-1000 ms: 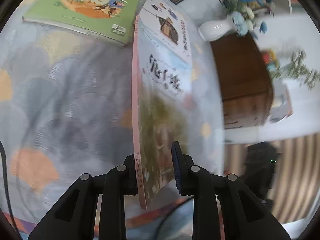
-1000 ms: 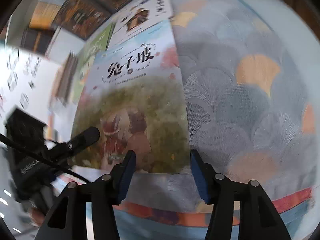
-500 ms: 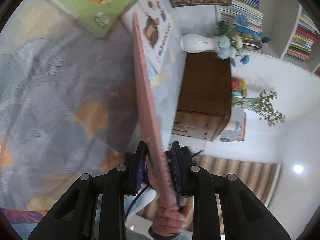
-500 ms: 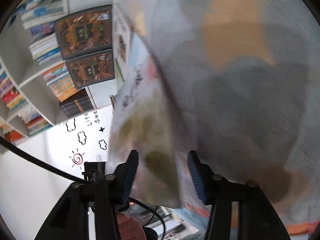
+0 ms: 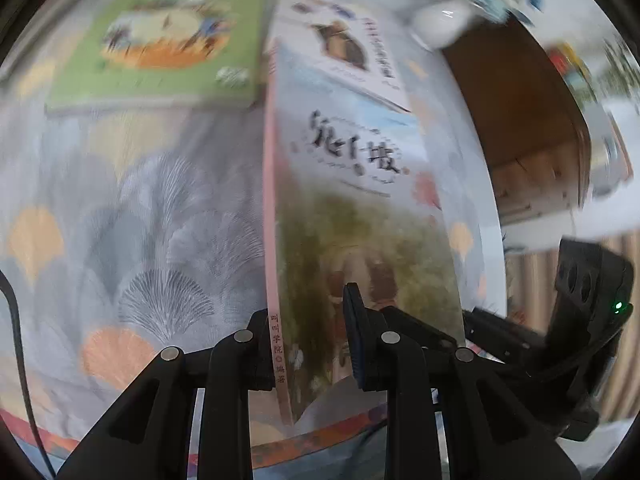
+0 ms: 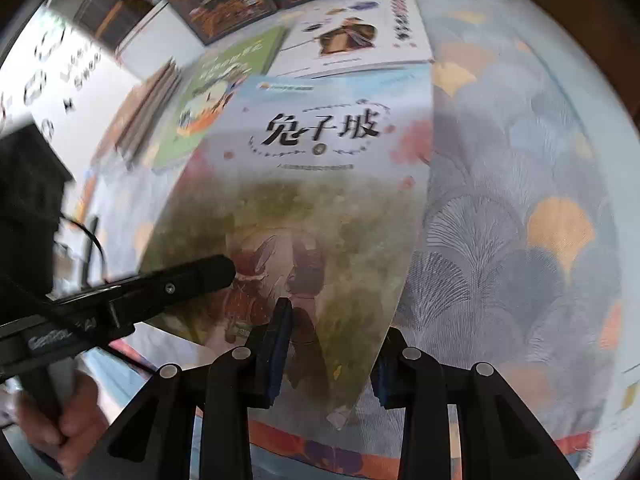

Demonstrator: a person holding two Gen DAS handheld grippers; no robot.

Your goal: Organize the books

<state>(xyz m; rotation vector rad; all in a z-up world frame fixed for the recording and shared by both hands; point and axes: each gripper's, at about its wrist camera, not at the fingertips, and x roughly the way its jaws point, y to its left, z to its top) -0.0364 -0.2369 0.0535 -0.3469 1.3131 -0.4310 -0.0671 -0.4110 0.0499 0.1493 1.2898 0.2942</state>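
The rabbit picture book (image 6: 304, 184) is lifted at its near end above the fan-patterned tablecloth (image 6: 520, 216), its far edge down by the white-covered book (image 6: 352, 40). The left gripper (image 5: 308, 344) pinches the book at its pink spine, one pad on the cover. The right gripper (image 6: 328, 356) has its jaws closing on the book's near free corner, pads seemingly touching it. The green book (image 5: 168, 44) lies beyond the rabbit book, beside the white-covered one.

Left hand-held gripper (image 5: 308, 344) clamped shut, right hand-held gripper (image 6: 330, 354) apparently closing
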